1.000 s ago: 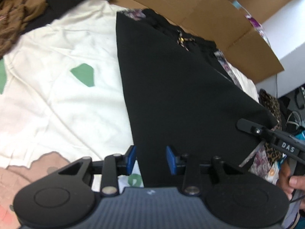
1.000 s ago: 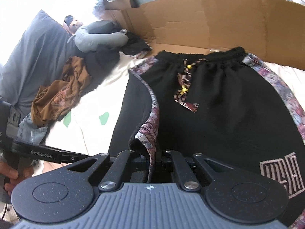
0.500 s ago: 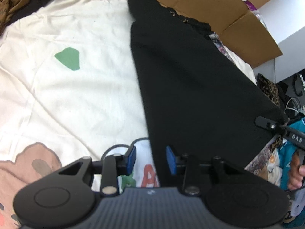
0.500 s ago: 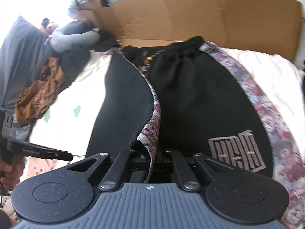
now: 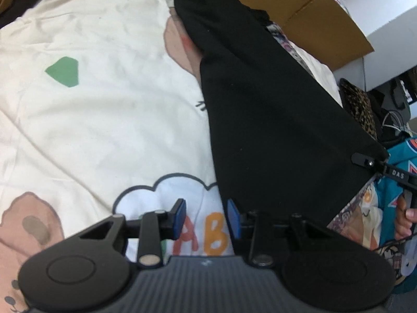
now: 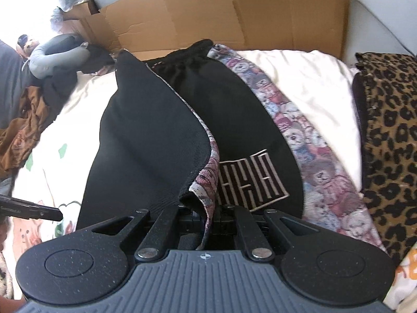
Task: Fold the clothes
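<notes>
Black shorts (image 6: 146, 135) with a teddy-print side stripe (image 6: 299, 135) and a pale line logo (image 6: 250, 177) lie on a cream printed sheet (image 5: 104, 117). My right gripper (image 6: 206, 214) is shut on the hem corner of one leg, which is lifted and folded over the other leg. In the left wrist view the same raised black panel (image 5: 273, 120) runs to the right gripper's tip (image 5: 365, 160). My left gripper (image 5: 206, 217) hovers open over the sheet's "AB" print, its blue pads (image 5: 179, 215) bare; the fabric edge lies just beside the right pad.
Flattened cardboard (image 6: 234, 13) stands along the far side. A leopard-print cloth (image 6: 391, 130) lies at the right, a brown garment (image 6: 20, 130) and a grey neck pillow (image 6: 57, 54) at the left. A teal garment (image 5: 401, 177) and a person's hand (image 5: 404, 219) show at the right edge.
The right gripper has carried the leg hem rightwards, so the fold covers more of the shorts. The black edge that lay between the left gripper's pads now sits beside its right pad.
</notes>
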Demonstrator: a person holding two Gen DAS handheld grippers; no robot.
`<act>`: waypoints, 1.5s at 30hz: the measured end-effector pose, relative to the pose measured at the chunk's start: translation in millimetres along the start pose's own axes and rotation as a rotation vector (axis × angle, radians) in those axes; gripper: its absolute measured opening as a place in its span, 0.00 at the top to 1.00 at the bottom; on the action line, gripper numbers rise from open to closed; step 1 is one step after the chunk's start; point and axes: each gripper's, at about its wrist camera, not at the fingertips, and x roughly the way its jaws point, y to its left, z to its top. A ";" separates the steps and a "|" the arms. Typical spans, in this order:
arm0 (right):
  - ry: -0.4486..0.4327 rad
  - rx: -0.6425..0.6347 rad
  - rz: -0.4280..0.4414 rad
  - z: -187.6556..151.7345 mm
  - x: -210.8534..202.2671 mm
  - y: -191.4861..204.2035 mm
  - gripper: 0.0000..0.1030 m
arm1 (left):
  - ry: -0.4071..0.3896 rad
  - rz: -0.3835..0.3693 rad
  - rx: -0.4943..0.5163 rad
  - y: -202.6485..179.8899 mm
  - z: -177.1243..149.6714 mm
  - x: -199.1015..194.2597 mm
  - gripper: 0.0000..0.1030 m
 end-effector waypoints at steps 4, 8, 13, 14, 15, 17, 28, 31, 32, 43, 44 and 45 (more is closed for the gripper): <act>-0.023 0.008 -0.037 0.6 -6.4 -12.9 0.99 | 0.032 -0.019 0.040 -10.6 -2.4 4.8 0.64; -0.021 0.015 -0.075 -1.3 -8.1 -25.2 0.99 | 0.054 -0.024 0.084 -20.2 -7.1 8.5 0.64; -0.021 0.021 -0.133 -9.4 -20.4 -49.6 0.99 | 0.066 -0.036 0.107 -30.1 -5.2 15.2 0.64; -0.019 0.030 -0.143 -12.0 -23.4 -56.9 0.99 | 0.072 -0.038 0.114 -33.2 -5.4 17.9 0.64; -0.017 0.040 -0.153 -14.6 -26.3 -64.2 0.99 | 0.079 -0.040 0.120 -36.0 -5.4 20.3 0.64; -0.015 0.051 -0.173 -19.3 -31.1 -77.9 0.99 | 0.101 -0.049 0.132 -41.6 -5.1 25.8 0.64; 0.000 0.119 -0.191 -34.4 -28.3 -116.5 0.99 | 0.176 -0.131 0.174 -72.3 2.2 42.3 0.63; 0.002 0.130 -0.184 -35.8 -29.9 -117.4 0.99 | 0.183 -0.148 0.175 -75.3 2.2 45.5 0.63; 0.007 0.127 -0.184 -36.9 -29.7 -117.4 0.99 | 0.188 -0.149 0.171 -75.6 2.5 47.9 0.63; 0.095 0.139 -0.214 -55.9 -25.9 -120.3 0.96 | 0.219 -0.258 0.092 -76.6 -2.3 67.3 0.59; 0.101 0.148 -0.232 -58.7 -26.6 -122.5 0.96 | 0.237 -0.262 0.078 -75.3 -4.0 72.6 0.71; 0.101 0.155 -0.250 -62.5 -29.5 -124.5 0.96 | 0.248 -0.270 0.076 -74.4 -5.3 74.1 0.80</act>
